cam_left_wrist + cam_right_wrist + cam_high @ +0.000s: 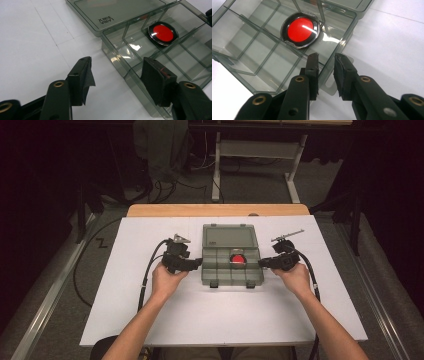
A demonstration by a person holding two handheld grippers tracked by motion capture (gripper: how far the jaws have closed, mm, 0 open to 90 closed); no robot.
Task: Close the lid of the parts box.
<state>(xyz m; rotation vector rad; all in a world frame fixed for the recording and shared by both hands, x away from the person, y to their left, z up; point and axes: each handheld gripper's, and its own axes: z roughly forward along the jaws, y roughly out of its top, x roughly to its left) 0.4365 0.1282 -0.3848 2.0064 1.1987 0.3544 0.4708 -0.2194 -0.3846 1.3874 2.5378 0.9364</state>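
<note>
Flanking organizer box [232, 261]: left gripper [196, 263], right gripper [264, 263]

You're in a dim lab or workshop: beyond the white board [220, 315], a grey carpeted floor [260, 185], loose cables [165, 187] and a workbench frame [260, 150].

- Organizer box [140, 47] runs off the left gripper view's right edge.
- Lid lettering [106, 20] reads upside down, too small to make out.
- Box's far-left corner [227, 37] is clipped in the right gripper view.
</note>
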